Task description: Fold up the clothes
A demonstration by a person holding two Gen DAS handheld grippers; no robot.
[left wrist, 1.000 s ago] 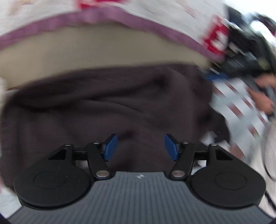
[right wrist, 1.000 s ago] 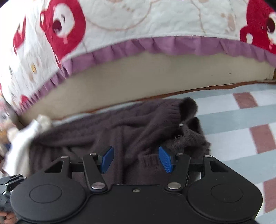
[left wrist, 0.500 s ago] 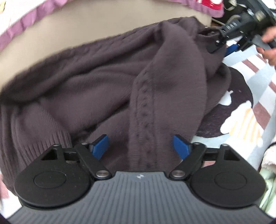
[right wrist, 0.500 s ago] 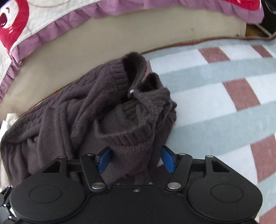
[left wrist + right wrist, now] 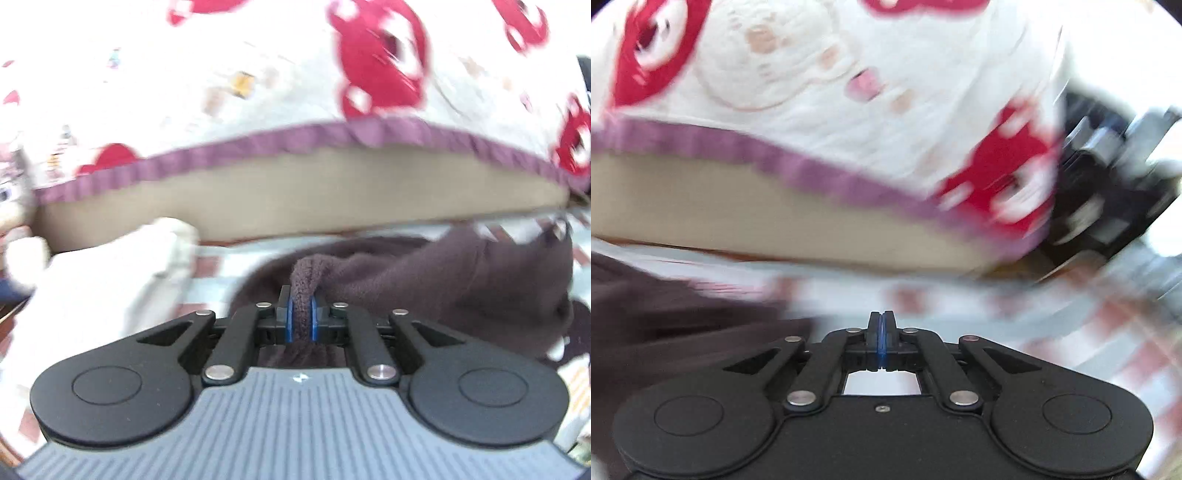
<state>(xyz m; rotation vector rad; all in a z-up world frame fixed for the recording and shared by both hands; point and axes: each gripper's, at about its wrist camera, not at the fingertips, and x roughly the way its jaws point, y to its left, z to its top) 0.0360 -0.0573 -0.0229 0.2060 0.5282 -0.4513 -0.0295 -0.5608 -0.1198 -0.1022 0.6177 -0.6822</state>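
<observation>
A dark brown knit sweater [image 5: 443, 280] lies stretched across the striped blanket [image 5: 214, 266]. My left gripper [image 5: 300, 314] is shut on a bunched fold of the sweater, which sticks up between the blue pads. In the right wrist view the sweater [image 5: 676, 325] spreads to the left of my right gripper [image 5: 882, 332]. The right gripper's jaws are pressed together with no cloth showing between the pads. Both views are blurred by motion.
A white quilt with red prints and a purple frilled edge [image 5: 295, 140] hangs over a beige mattress side [image 5: 295, 199] behind the sweater. A white garment [image 5: 110, 273] lies at the left. Dark equipment [image 5: 1115, 184] stands at the right.
Both grippers were open over the sweater and are now shut. The left one has closed on a fold of the sweater. Both views have swung upward toward the quilt.
</observation>
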